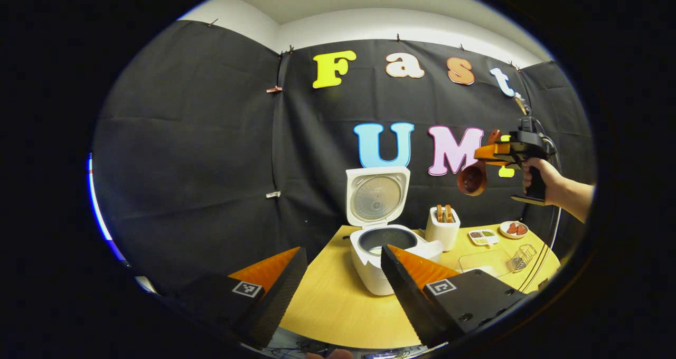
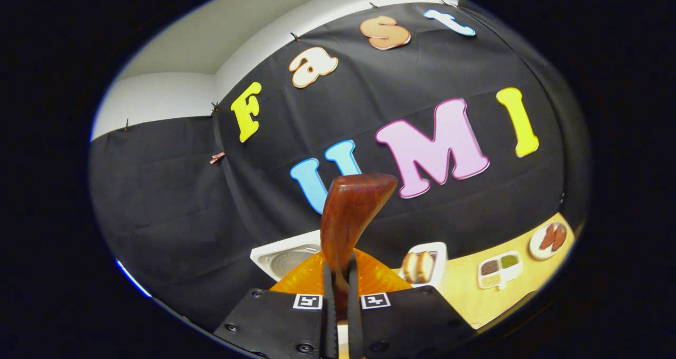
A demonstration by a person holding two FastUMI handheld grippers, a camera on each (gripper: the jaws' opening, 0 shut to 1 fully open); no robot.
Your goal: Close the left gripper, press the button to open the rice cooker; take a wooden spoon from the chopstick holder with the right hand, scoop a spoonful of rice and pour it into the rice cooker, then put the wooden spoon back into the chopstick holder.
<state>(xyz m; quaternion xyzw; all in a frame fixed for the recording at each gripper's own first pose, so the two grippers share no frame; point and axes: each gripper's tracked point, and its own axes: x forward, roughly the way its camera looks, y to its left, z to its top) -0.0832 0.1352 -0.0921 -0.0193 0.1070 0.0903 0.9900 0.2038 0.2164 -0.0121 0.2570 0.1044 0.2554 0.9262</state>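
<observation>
The right tool (image 2: pixel 338 290) is holding the wooden spoon (image 2: pixel 348 216) up high, and the open rice cooker (image 1: pixel 377 253) is sitting below, while the left tool (image 1: pixel 343 290) is hanging wide open.

Cooker pot (image 1: pixel 387 238) open above; raised lid (image 1: pixel 377 195) behind, holder (image 1: pixel 442 227) beside.

Left gripper (image 1: pixel 343 277) at 6 o'clock, fingers spread wide. Past them the cooker (image 1: pixel 377 258) stands on the table (image 1: pixel 327 301), lid up. At 3 o'clock, a hand (image 1: pixel 544 182) holds the right gripper (image 1: pixel 488 156) clamping the spoon (image 1: pixel 472 178).
</observation>
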